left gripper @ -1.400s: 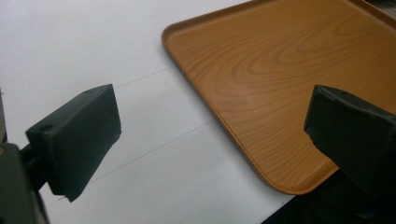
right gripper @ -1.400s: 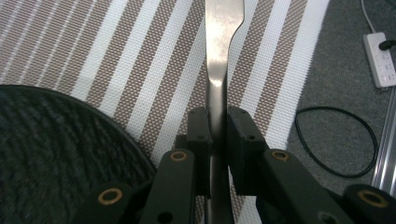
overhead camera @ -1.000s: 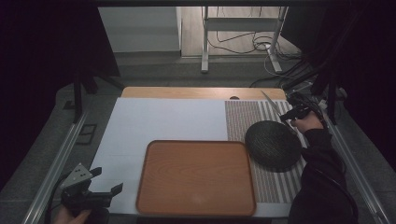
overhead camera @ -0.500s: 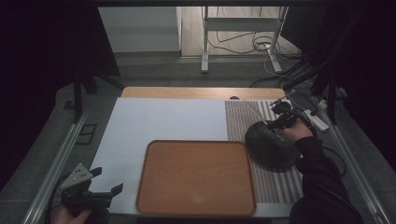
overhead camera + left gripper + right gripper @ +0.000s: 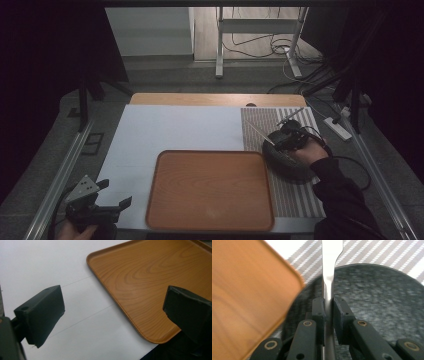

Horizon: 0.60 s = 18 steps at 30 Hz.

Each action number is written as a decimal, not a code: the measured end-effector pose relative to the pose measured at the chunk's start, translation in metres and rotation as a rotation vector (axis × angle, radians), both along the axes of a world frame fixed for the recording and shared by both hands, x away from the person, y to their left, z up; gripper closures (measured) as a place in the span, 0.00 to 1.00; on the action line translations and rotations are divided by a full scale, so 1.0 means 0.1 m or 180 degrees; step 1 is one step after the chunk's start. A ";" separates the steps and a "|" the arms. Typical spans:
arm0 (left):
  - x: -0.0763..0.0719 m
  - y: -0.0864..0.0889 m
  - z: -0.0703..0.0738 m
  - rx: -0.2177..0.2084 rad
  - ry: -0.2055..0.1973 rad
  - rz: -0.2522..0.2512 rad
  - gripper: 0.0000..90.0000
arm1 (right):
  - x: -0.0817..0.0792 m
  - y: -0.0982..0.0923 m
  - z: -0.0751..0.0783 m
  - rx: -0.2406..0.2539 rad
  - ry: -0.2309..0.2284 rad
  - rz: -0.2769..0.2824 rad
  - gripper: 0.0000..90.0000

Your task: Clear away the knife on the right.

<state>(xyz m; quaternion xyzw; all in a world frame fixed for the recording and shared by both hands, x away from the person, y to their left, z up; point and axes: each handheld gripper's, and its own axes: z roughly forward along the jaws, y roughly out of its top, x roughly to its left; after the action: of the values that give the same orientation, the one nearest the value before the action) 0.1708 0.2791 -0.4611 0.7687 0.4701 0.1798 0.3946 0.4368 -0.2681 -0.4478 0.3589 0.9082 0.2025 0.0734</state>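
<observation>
Metal utensil, flat silver handle, blade or tines not readable, pinched between the right gripper pads, which press on both sides of the handle. In the high view the utensil sticks out from the right gripper toward the table's far left, held above the near-left edge of the dark speckled plate. Plate sits on the striped placemat, just beside the wooden tray at its right edge; touching or not, cannot tell. Tray rests on the white mat. Left gripper at the near-left table corner, jaws spread wide with nothing between them; left gripper view has its pads over white mat and the tray corner.
</observation>
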 end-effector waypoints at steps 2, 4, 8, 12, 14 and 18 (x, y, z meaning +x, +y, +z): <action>0.00 0.00 0.00 0.0006 0.0000 -0.0002 0.04 | -0.07 0.05 0.00 0.0019 0.0013 0.0059 0.89; 0.00 0.00 0.00 0.0006 0.0000 -0.0001 0.04 | -0.14 0.10 0.00 0.0020 0.0026 0.0113 0.89; 0.00 0.00 0.00 0.0007 0.0000 0.0003 0.04 | -0.29 0.20 -0.01 0.0029 0.0046 0.0208 0.89; 0.00 0.00 0.00 -0.0001 0.0005 0.0011 0.04 | -0.43 0.30 -0.01 0.0025 0.0027 0.0309 0.89; 0.00 0.00 0.00 -0.0001 0.0003 0.0014 0.04 | -0.50 0.34 0.00 0.0030 0.0007 0.0343 0.89; 0.00 0.00 0.00 0.0003 0.0006 0.0016 0.04 | -0.63 0.40 0.01 0.0037 0.0028 0.0418 0.89</action>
<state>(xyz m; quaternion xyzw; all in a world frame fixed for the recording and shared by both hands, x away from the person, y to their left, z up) 0.1710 0.2788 -0.4612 0.7679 0.4723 0.1802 0.3934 0.3734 -0.2280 -0.4472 0.2998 0.9289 0.2105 0.0538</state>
